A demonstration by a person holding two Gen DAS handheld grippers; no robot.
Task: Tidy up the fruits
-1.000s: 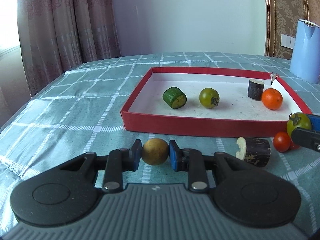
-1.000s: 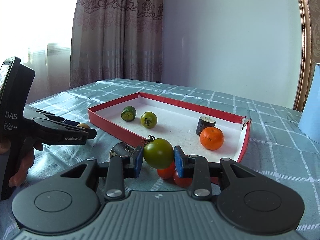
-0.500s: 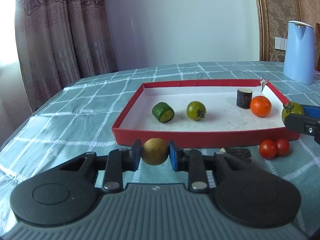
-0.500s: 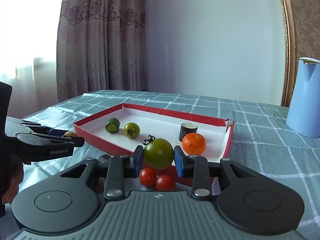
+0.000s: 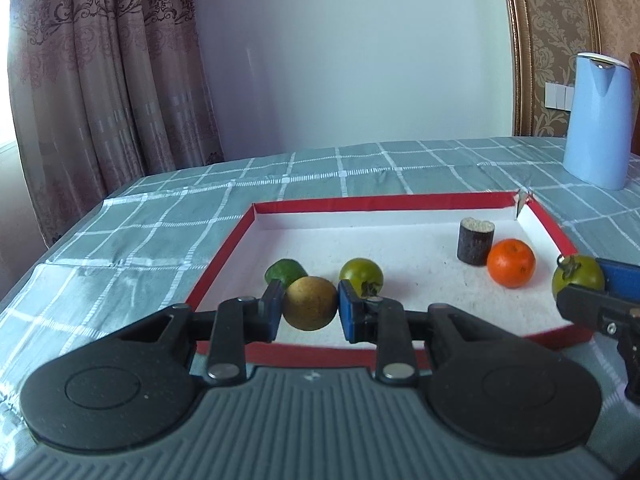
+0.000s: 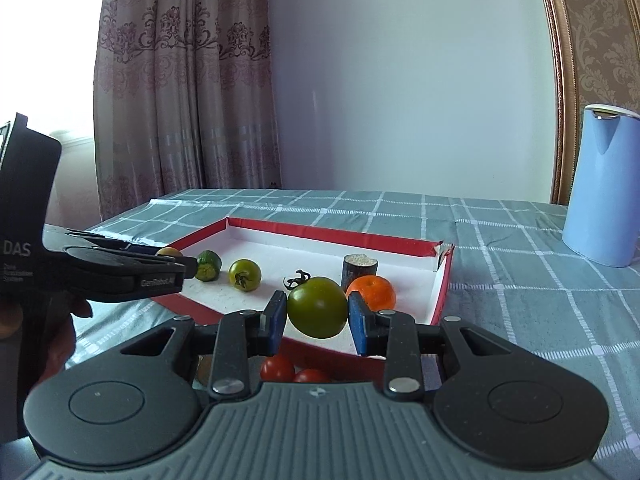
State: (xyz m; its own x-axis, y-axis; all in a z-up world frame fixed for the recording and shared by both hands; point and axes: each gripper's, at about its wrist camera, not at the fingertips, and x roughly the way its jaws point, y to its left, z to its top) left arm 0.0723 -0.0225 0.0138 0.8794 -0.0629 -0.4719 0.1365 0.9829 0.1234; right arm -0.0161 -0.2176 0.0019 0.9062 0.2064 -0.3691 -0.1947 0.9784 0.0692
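Observation:
My left gripper [image 5: 311, 305] is shut on a round brownish-yellow fruit [image 5: 310, 302] and holds it above the near wall of the red tray [image 5: 400, 202]. My right gripper [image 6: 317, 309] is shut on a green tomato [image 6: 317, 306] and holds it over the tray's near right side; that tomato also shows in the left wrist view [image 5: 577, 277]. In the tray lie a green cucumber piece [image 5: 285, 271], a second green tomato [image 5: 361, 274], a dark eggplant chunk [image 5: 475, 241] and an orange [image 5: 511, 262]. Two red cherry tomatoes [image 6: 277, 368] lie on the cloth below the right gripper.
A light blue kettle [image 5: 597, 120] stands at the back right on the checked green tablecloth [image 5: 120, 240]. Curtains hang behind the table's far left edge. A hand [image 6: 56, 344] holds the left gripper's body at the left in the right wrist view.
Both grippers have risen and moved forward with their fruits, from in front of the tray to above its near wall. The cherry tomatoes and dark chunk on the cloth have dropped below view.

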